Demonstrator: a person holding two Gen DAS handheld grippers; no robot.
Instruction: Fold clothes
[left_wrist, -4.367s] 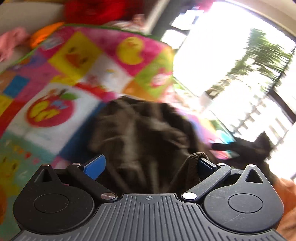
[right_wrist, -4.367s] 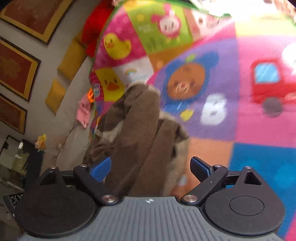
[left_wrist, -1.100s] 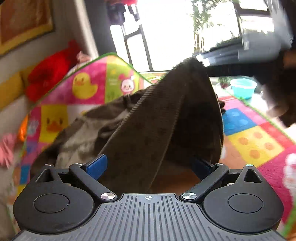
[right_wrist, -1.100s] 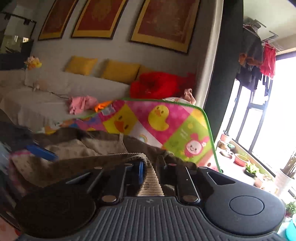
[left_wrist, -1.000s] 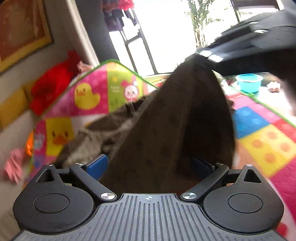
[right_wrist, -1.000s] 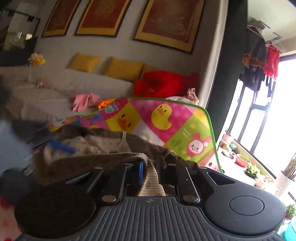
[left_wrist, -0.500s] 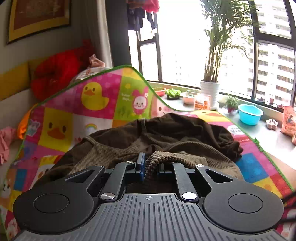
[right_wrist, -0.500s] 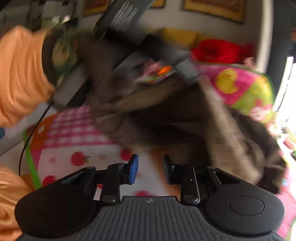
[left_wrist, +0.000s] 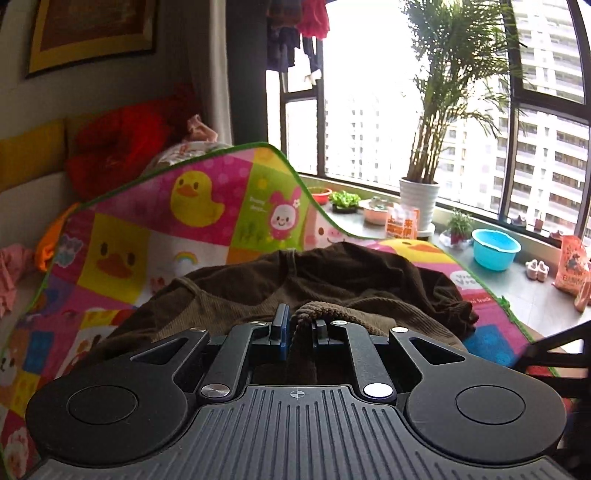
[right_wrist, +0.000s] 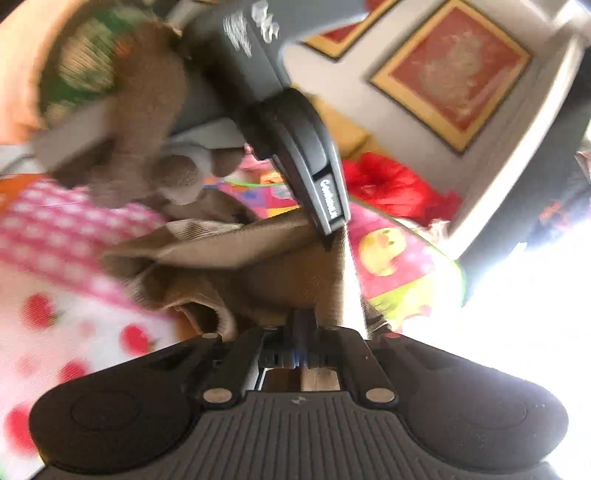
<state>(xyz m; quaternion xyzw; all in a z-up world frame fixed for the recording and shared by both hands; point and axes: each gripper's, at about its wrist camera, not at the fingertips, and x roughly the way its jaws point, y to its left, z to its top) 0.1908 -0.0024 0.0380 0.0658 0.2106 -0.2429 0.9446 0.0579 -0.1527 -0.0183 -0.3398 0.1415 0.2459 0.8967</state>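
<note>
A brown corduroy garment (left_wrist: 332, 280) lies heaped on a colourful play mat (left_wrist: 192, 221). My left gripper (left_wrist: 299, 325) is shut on a ribbed edge of the garment. In the blurred right wrist view my right gripper (right_wrist: 310, 325) is shut on another part of the brown garment (right_wrist: 258, 266), which stretches up from it to the left gripper's body (right_wrist: 306, 155) above. A gloved hand (right_wrist: 140, 129) holds that gripper.
A sofa with yellow cushions and a red pillow (left_wrist: 118, 151) stands behind the mat. A window ledge holds a potted palm (left_wrist: 421, 199), small pots and a blue basin (left_wrist: 495, 249). Framed pictures (right_wrist: 454, 70) hang on the wall.
My right gripper let go of the garment, swung round towards the left one, and has shut on the fabric again. My left gripper closed on the ribbed edge and holds it.
</note>
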